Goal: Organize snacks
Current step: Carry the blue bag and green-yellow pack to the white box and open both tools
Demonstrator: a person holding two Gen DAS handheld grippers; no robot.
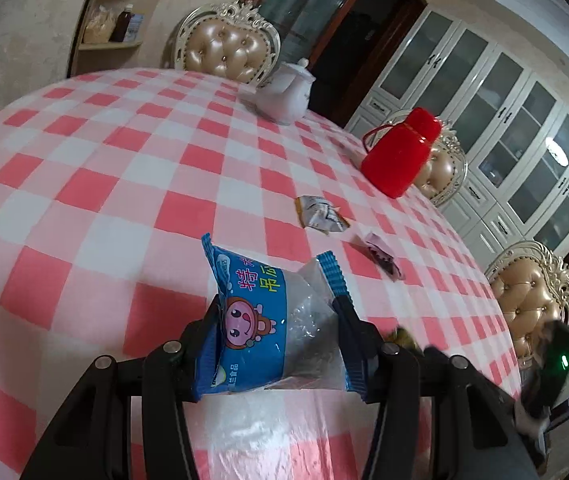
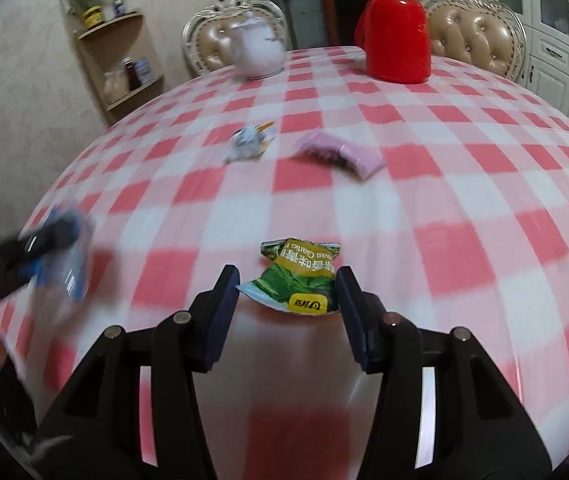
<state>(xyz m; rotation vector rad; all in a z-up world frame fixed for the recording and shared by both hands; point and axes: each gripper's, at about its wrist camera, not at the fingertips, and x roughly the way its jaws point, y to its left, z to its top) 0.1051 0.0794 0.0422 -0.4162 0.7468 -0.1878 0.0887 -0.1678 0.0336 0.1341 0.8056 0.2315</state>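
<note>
Left hand-held gripper (image 1: 280,304) clamps blue snack bag (image 1: 260,320) for sorting; right hand-held gripper (image 2: 288,280) straddles green packet (image 2: 296,280), grip unclear; pink packet (image 2: 340,156) at 12 o'clock

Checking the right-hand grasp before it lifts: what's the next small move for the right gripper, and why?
Probably close the right gripper a little further before lifting. The green snack packet lies between its fingers, touching the right finger, but a gap shows at the left one, so the grip looks incomplete. The left gripper already clamps the blue snack bag.
</note>
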